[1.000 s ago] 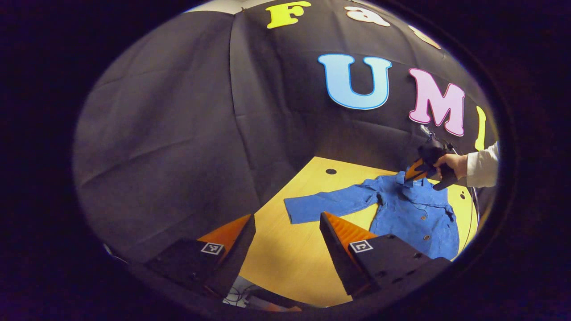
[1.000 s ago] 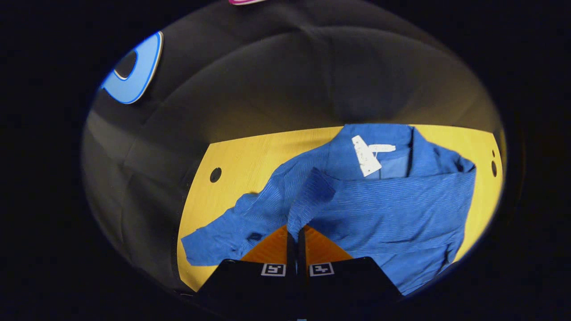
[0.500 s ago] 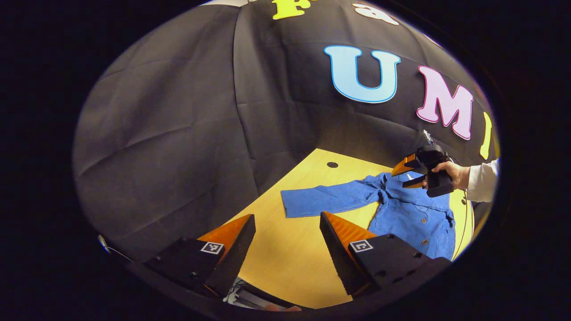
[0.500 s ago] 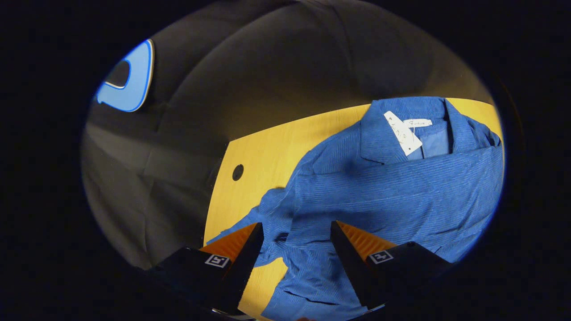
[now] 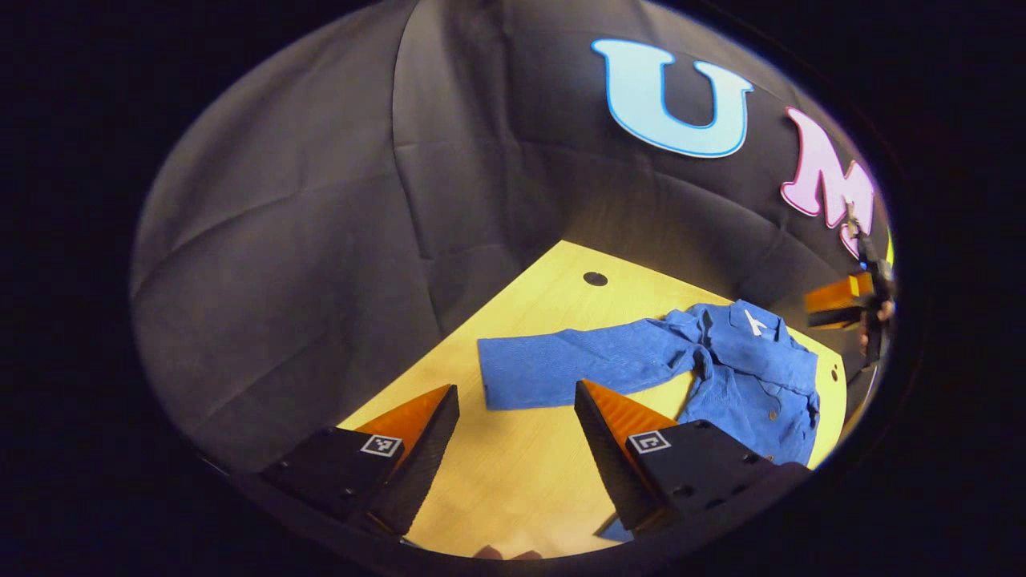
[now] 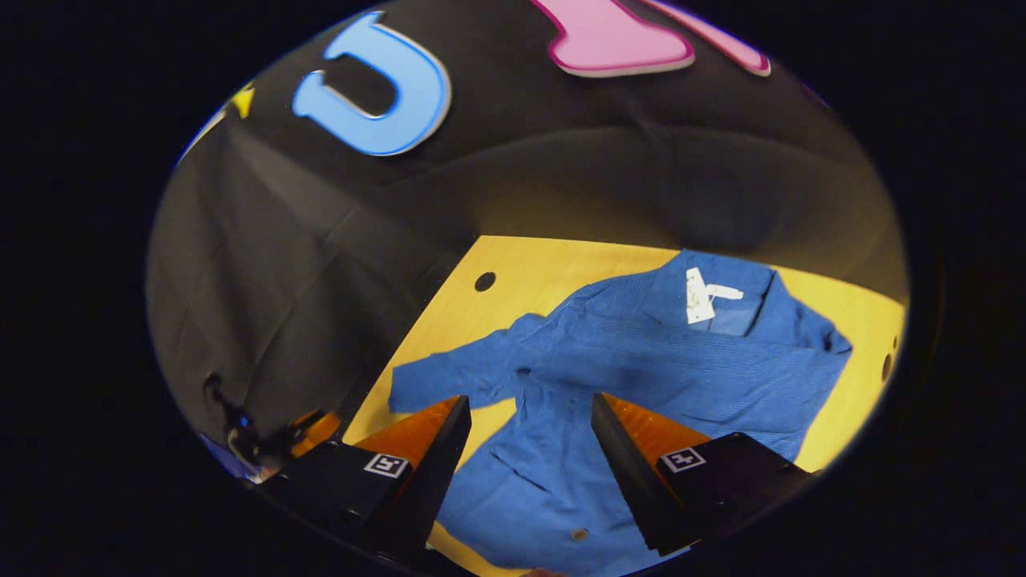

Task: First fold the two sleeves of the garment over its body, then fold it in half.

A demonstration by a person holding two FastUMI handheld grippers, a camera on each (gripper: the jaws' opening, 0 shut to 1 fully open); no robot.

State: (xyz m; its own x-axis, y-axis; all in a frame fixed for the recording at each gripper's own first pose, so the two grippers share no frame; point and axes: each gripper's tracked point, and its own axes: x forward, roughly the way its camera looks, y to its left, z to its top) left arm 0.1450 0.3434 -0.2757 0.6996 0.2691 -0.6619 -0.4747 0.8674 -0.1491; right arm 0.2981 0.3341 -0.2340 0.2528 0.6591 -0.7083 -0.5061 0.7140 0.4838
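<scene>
My left claw (image 5: 513, 417) hangs wide and empty over the near part of the table (image 5: 513, 489); just past its fingers lies the cuff of the blue garment's (image 5: 721, 377) outstretched sleeve (image 5: 561, 369). My right claw (image 6: 525, 425) is wide too, gripping nothing, poised above the garment's buttoned body (image 6: 553, 481). Its other sleeve (image 6: 681, 369) lies folded across the chest, below the collar (image 6: 721, 288) near the table's far edge. A round hole (image 5: 595, 278) sits beyond.

Blue shirt (image 6: 641, 353) with fine ribbed striping, small brown buttons (image 6: 575, 534) and a white neck tag (image 6: 696, 295) toward 1 o'clock. Yellow wood-grain table (image 5: 513, 473) with a dark round hole (image 5: 595, 279) toward 12 o'clock.
</scene>
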